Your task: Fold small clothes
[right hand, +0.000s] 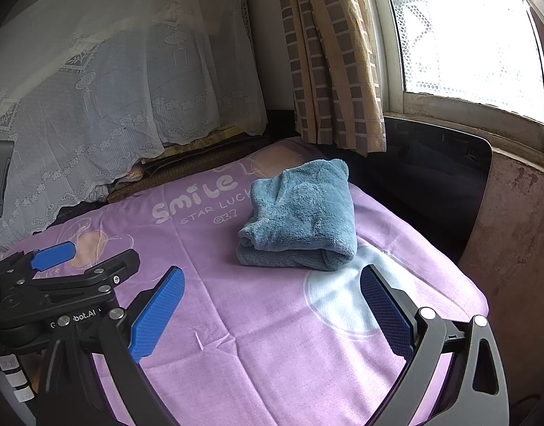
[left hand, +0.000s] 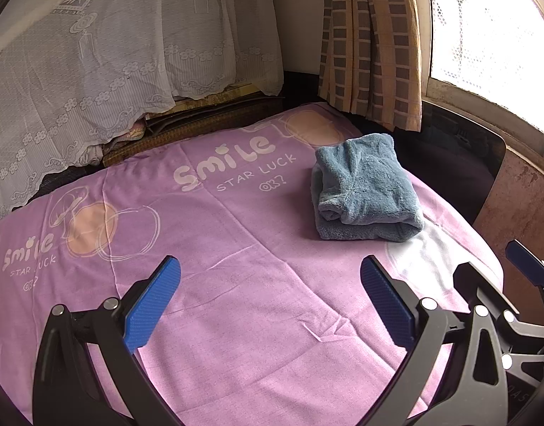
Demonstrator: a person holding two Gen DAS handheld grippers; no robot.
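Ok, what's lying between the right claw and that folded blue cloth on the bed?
Nothing but bare purple sheet, partly a pale printed circle. The right wrist view shows the open right claw short of the blue cloth.

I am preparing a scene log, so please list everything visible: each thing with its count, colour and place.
folded fleece garment: one, blue-grey, on the sheet, ahead of both grippers
printed cotton sheet: one, lilac with white lettering, covering the surface
lace cloth: one, white, draped at the back left
checked curtain: one, tan and grey, beside the window
window: one, bright, at the right
left gripper: one, black with blue pads, open
right gripper: one, black with blue pads, open
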